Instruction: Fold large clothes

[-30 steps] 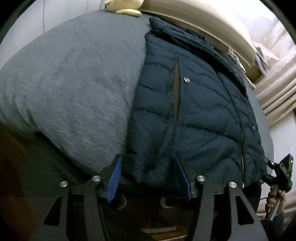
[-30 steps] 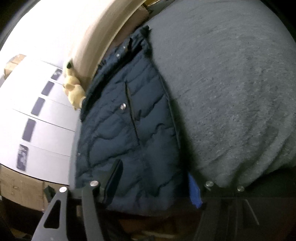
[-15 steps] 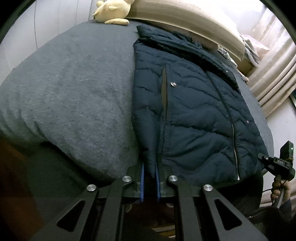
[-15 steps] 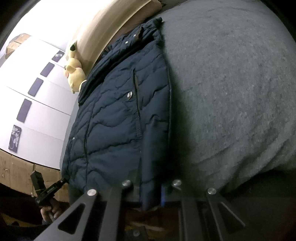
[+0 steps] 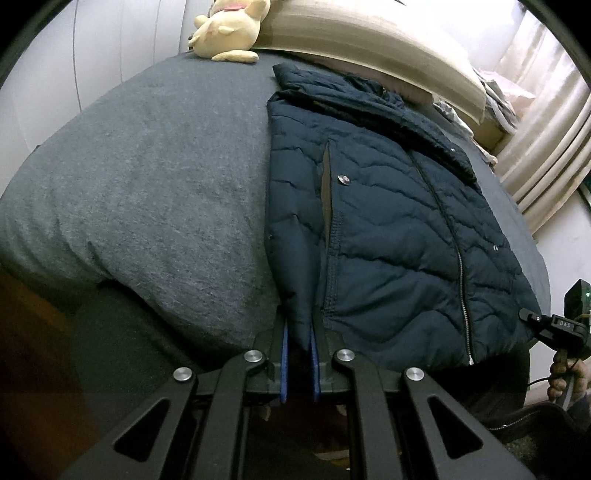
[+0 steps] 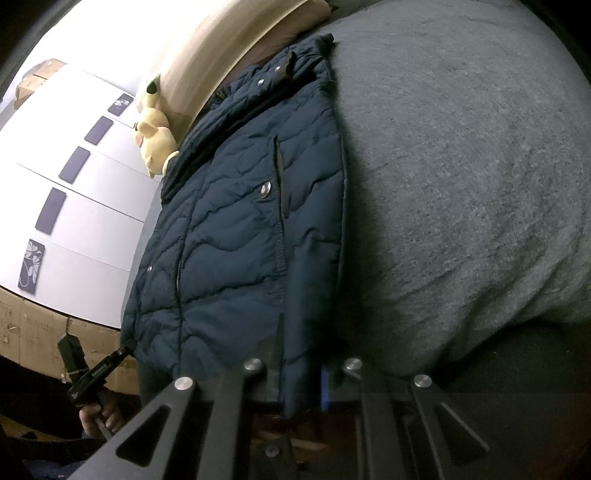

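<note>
A navy quilted jacket [image 5: 376, 221] lies flat on a grey bed cover [image 5: 155, 177], collar toward the headboard and hem at the near edge. My left gripper [image 5: 298, 343] is shut on the hem's left corner, where a ridge of fabric is pinched between the blue pads. In the right wrist view the same jacket [image 6: 240, 229] runs up the frame, and my right gripper [image 6: 303, 373] is shut on the hem's right corner. Each gripper also shows in the other view: the right one [image 5: 554, 328] at the far right, the left one [image 6: 96, 369] at the lower left.
A yellow plush toy [image 5: 225, 29] sits by a beige headboard [image 5: 369, 40] at the top of the bed. Curtains [image 5: 546, 147] hang on the right. White cabinet fronts [image 6: 74, 206] and cardboard boxes [image 6: 44, 336] stand beyond the bed's other side.
Both grippers went from open around the jacket's hem to shut on it, each pinching a fold of fabric. Both wrists rolled slightly.
</note>
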Demonstrator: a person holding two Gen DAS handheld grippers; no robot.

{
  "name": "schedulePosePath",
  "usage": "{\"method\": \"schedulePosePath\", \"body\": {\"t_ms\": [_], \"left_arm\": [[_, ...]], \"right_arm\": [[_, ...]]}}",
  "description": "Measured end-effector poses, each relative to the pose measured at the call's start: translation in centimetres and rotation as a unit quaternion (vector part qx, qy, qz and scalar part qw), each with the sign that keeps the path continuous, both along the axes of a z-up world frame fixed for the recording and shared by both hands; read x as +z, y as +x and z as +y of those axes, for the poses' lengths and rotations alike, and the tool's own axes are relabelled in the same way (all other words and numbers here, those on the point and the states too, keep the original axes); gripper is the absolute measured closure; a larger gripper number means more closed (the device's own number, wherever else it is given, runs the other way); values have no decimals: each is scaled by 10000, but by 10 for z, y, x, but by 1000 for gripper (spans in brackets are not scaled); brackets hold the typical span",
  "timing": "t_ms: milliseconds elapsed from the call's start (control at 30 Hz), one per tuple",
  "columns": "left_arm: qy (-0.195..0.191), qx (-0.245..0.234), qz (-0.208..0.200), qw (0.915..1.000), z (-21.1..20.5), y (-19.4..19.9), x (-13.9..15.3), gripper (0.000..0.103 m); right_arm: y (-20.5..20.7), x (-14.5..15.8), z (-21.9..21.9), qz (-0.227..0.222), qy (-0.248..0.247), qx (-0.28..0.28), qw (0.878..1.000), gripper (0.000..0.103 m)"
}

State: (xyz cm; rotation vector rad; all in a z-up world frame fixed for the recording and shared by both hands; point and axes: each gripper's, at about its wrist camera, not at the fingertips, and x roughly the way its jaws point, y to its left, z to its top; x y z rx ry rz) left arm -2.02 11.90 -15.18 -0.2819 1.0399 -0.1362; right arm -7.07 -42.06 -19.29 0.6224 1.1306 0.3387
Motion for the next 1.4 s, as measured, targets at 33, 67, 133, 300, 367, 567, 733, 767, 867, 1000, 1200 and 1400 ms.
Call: {"method": "schedulePosePath", "body": {"t_ms": [33,67,133,300,367,567,733,767,867,1000,1200,1400], "left_arm": [[-2,6,-11,10000,-1,-2,0,94],[-2,7,-16,10000,-1,-2,0,94],[-1,12,-18,10000,-1,-3,-1,94],[1,20,-42,10000,-1,-4,1,94],[-2,27,-55,10000,-2,-5,2,94],[8,32,-101,9999,-2,-7,3,94],[8,37,-165,9999,-3,-8,7,94],[10,32,-186,9998,-3,-8,8,94],[3,30,-239,9997,-4,-8,13,94],[-32,20,-334,9994,-3,-5,20,94],[-103,6,-587,9982,-6,4,39,94],[-152,24,-868,9961,-12,18,60,94]], "right_arm": [[2,0,1,0,12,-5,10000,90],[2,0,1,-2,21,-8,10000,90],[2,-2,-2,0,29,8,10000,90],[2,-4,-3,-2,55,11,10000,90],[2,-4,-3,-1,60,8,10000,90],[0,-3,-3,-24,77,-12,10000,90],[0,-1,-2,-56,66,5,10000,90],[0,0,-2,-66,61,18,10000,90],[2,3,-4,-105,53,55,9999,90],[3,10,-5,-185,78,91,9998,90],[9,28,-10,-418,157,144,9989,90],[18,47,-13,-669,184,179,9974,90]]}}
